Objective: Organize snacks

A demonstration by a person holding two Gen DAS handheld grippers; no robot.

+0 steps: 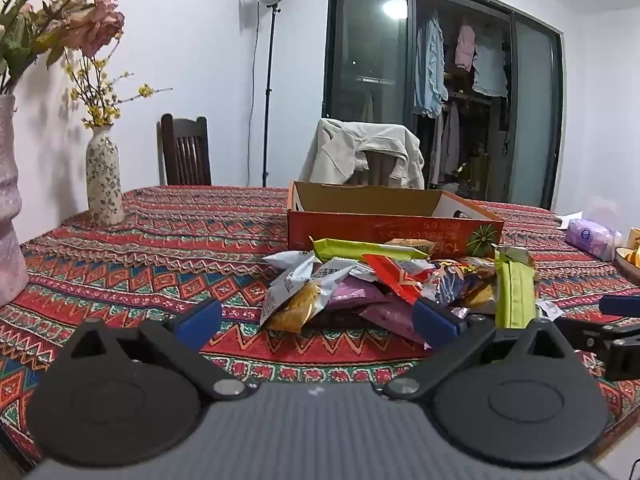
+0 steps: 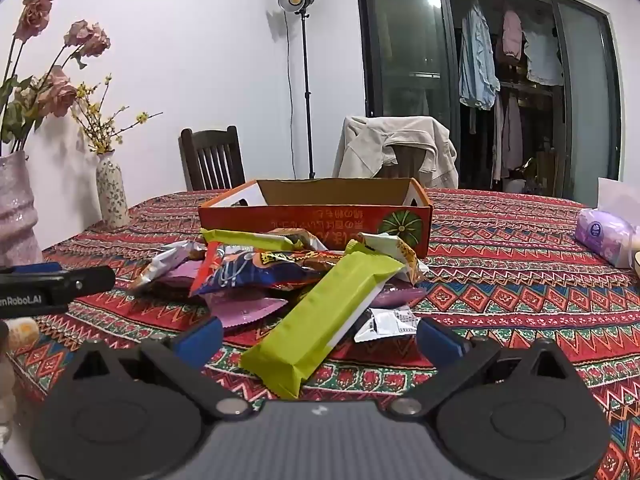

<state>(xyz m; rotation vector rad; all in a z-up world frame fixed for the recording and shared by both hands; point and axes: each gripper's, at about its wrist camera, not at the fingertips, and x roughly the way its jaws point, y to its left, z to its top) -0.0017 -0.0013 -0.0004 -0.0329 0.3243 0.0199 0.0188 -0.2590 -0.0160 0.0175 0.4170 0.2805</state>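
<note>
Snack pile [image 1: 384, 284]: loose wrapped packets heaped on the patterned tablecloth [image 1: 160, 248], just in front of the cardboard box [image 1: 360, 216], which stands open and, as far as its visible inside shows, holds nothing yet. Left gripper [image 1: 318, 320]: jaws spread wide, nothing between them, hovering near the left side of the heap. Right gripper [image 2: 318, 334]: jaws likewise spread wide and gripping nothing, with the long green bar [image 2: 320, 316] lying between them, its near end closest to the camera. Step judged: the very start, approach before a first pick. Next move calls for lowering the right jaws around the green bar, closing, then carrying it to the box.
</note>
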